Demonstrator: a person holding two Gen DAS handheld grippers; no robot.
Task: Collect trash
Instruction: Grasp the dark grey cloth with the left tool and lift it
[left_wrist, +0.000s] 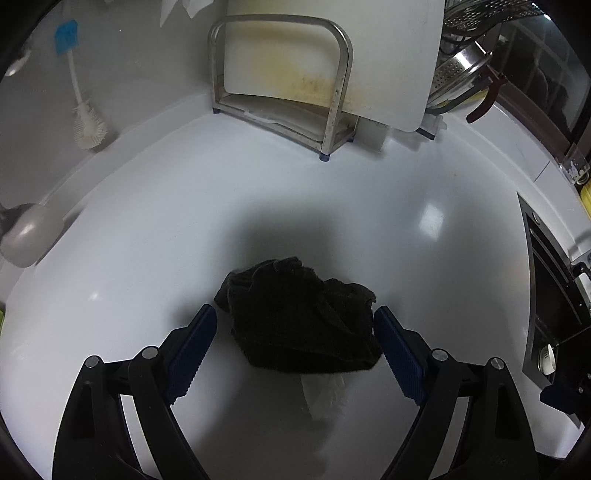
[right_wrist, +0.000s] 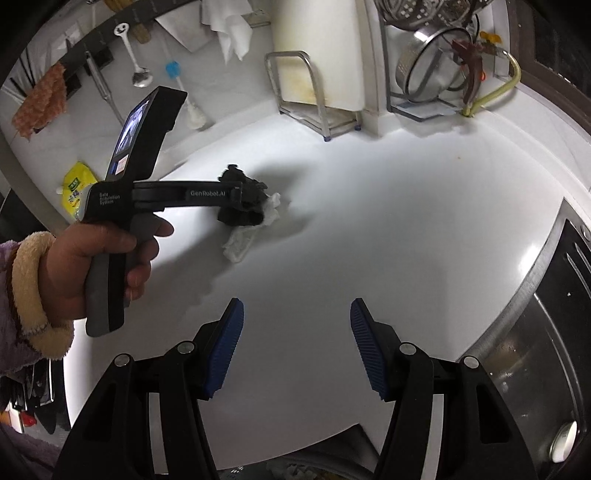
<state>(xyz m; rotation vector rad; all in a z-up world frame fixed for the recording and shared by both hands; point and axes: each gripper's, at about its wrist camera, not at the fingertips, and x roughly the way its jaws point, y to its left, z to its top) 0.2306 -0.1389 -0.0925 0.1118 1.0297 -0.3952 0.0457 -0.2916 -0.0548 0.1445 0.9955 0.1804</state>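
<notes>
A crumpled black cloth (left_wrist: 301, 314) lies on the white countertop (left_wrist: 147, 221) on top of a piece of white tissue (left_wrist: 321, 391). My left gripper (left_wrist: 295, 321) is open, its blue pads on either side of the cloth, just above it. In the right wrist view the left gripper (right_wrist: 242, 201) hovers over the same black cloth (right_wrist: 243, 214) and white tissue (right_wrist: 240, 242). My right gripper (right_wrist: 297, 314) is open and empty, above bare counter nearer the front edge, well apart from the cloth.
A steel rack (left_wrist: 280, 81) with a stained white cutting board stands at the back wall. A bottle brush (left_wrist: 86, 122) hangs on the left. Metal colanders (right_wrist: 432, 70) sit at the back right. A sink (right_wrist: 546, 350) lies to the right. A yellow packet (right_wrist: 75, 188) lies at the left.
</notes>
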